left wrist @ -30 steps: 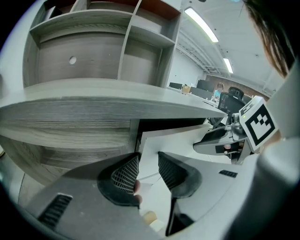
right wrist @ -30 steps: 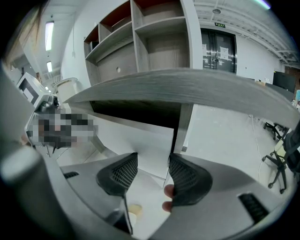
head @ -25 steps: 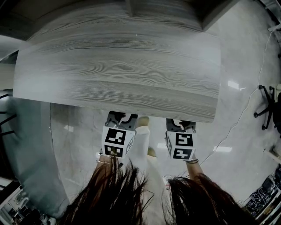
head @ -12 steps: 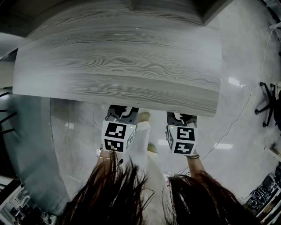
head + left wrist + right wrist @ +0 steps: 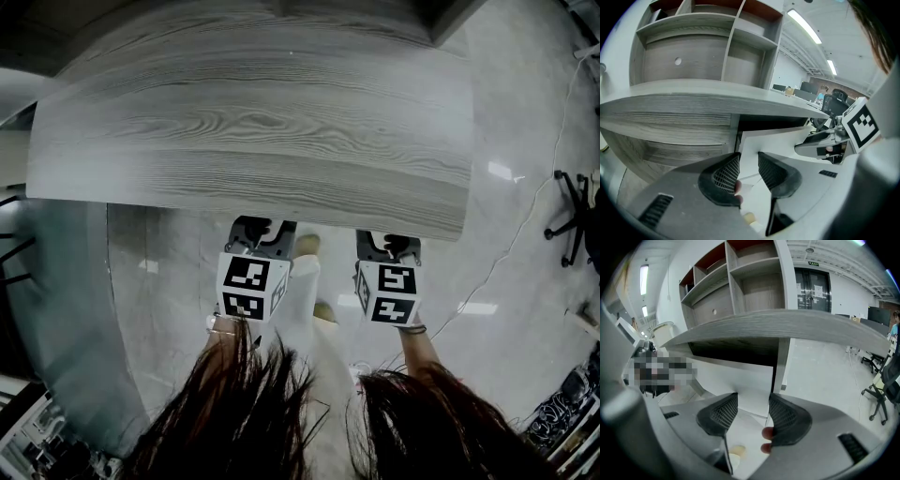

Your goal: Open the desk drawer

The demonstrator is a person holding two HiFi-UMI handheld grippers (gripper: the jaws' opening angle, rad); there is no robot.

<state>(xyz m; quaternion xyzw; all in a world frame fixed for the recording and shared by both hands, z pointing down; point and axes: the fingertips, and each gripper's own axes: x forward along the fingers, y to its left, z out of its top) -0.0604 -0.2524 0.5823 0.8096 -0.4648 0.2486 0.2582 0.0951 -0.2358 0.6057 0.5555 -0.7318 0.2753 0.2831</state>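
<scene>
A grey wood-grain desk top (image 5: 253, 122) fills the upper head view. Under its front edge sits the white drawer front (image 5: 773, 140), with a dark gap above it; the same white panel (image 5: 740, 378) shows in the right gripper view. My left gripper (image 5: 261, 228) is just below the desk edge, its jaws open and pointed at the drawer front, nothing between them (image 5: 746, 169). My right gripper (image 5: 387, 242) hangs beside it to the right, also open and holding nothing (image 5: 752, 414). The jaw tips are hidden under the desk edge in the head view.
A shelf unit (image 5: 703, 51) stands at the back of the desk. A grey desk leg (image 5: 780, 364) runs down right of the drawer. An office chair (image 5: 574, 220) and a floor cable (image 5: 525, 225) lie to the right. The person's light trousers (image 5: 300, 309) are between the grippers.
Both grippers have crept a little forward, closer under the desk's front edge. Their jaws look the same.
</scene>
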